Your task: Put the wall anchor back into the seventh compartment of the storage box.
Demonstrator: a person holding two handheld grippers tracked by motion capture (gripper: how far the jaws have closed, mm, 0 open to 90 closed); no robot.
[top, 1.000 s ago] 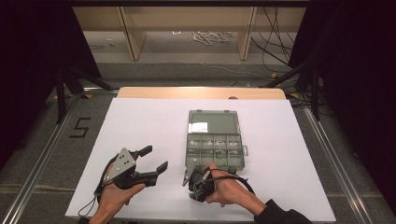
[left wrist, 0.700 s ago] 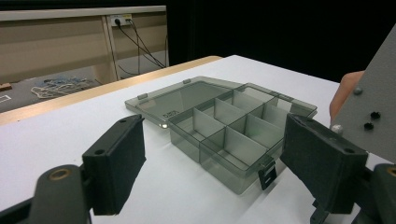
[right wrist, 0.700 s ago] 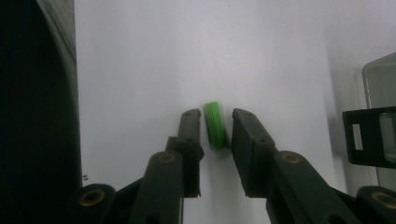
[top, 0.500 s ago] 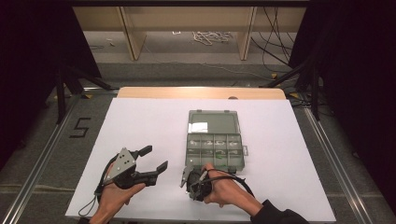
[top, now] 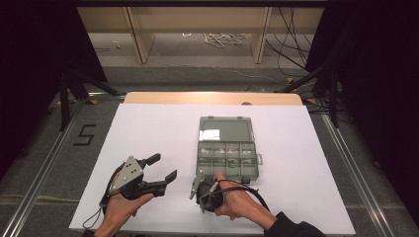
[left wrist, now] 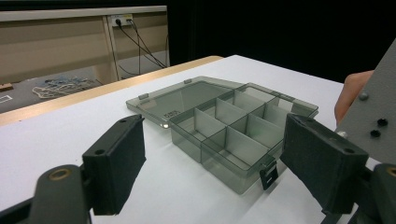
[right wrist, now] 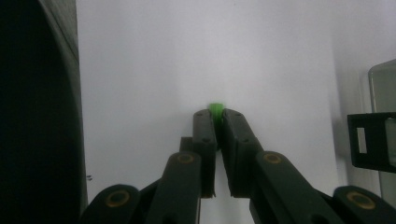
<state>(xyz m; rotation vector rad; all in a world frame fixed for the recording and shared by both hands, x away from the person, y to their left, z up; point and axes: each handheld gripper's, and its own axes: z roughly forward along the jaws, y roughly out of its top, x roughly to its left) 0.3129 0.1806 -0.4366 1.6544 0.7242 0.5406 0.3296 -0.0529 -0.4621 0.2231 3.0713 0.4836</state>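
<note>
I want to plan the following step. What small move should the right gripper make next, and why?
Probably lift the right gripper a little and carry it toward the open compartment box. Its jaws have just been closing and now pinch a small green piece at their tips, low over the white table, and the box lies open beside it.

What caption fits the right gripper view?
Right gripper pinching a small green piece over the white table.

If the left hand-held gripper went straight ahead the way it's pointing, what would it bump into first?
Probably the open compartment box: it sits on the table right ahead of the left hand-held gripper, between its open jaws. How far off is hard to judge.
</note>
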